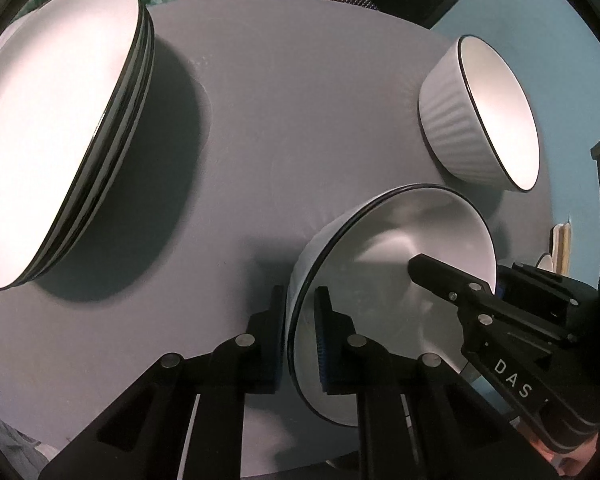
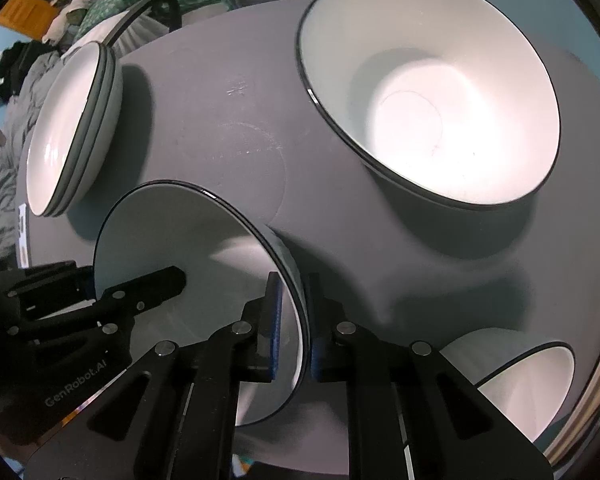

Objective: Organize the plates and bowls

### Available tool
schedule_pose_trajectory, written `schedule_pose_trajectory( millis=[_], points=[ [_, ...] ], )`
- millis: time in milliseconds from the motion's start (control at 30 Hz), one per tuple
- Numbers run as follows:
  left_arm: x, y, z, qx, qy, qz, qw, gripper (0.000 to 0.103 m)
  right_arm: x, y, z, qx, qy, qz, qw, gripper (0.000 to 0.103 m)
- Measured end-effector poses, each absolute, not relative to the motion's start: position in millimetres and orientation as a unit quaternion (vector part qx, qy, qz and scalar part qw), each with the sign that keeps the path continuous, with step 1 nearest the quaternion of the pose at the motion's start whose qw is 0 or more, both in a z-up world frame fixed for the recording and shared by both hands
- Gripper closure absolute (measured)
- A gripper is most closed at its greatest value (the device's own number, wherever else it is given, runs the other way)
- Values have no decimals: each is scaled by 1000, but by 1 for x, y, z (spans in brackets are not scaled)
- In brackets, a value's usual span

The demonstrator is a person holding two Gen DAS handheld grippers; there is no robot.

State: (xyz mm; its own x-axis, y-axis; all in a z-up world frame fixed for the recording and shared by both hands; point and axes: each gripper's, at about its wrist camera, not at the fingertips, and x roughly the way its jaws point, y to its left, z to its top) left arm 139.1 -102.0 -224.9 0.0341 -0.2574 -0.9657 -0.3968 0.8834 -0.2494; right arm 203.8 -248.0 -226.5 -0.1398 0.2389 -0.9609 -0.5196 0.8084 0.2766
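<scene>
A white bowl with a thin black rim (image 1: 400, 240) (image 2: 180, 240) sits near the front of the round grey table (image 1: 280, 120). My left gripper (image 1: 299, 320) is shut on its left rim, one pad outside the wall and one inside. My right gripper (image 2: 296, 312) is shut on the opposite rim in the same way. Each wrist view shows a finger of the other gripper reaching into the bowl: the right gripper's finger (image 1: 440, 280) and the left gripper's finger (image 2: 156, 284). A stack of white black-rimmed plates (image 1: 60, 140) (image 2: 72, 128) lies at the left.
A ribbed white bowl (image 1: 480, 120) stands at the far right of the left wrist view. In the right wrist view a wide white bowl (image 2: 440, 108) sits behind the held bowl and another bowl (image 2: 520, 384) near the table's right edge. Chairs and cloth lie beyond.
</scene>
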Motion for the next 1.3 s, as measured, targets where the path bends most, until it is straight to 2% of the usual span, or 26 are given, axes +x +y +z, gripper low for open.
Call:
schedule_pose_trajectory(
  millis=[267, 767, 1300],
  points=[
    [140, -89, -214, -235, 696, 40, 678, 91, 202, -246, -218, -89, 693, 281, 657, 93],
    [173, -62, -154, -230, 663, 15, 712, 90, 220, -253, -163, -85, 662, 273, 693, 94],
    [238, -87, -158, -194, 641, 7, 743, 90, 278, -270, -144, -66, 640, 252, 723, 94]
  ],
)
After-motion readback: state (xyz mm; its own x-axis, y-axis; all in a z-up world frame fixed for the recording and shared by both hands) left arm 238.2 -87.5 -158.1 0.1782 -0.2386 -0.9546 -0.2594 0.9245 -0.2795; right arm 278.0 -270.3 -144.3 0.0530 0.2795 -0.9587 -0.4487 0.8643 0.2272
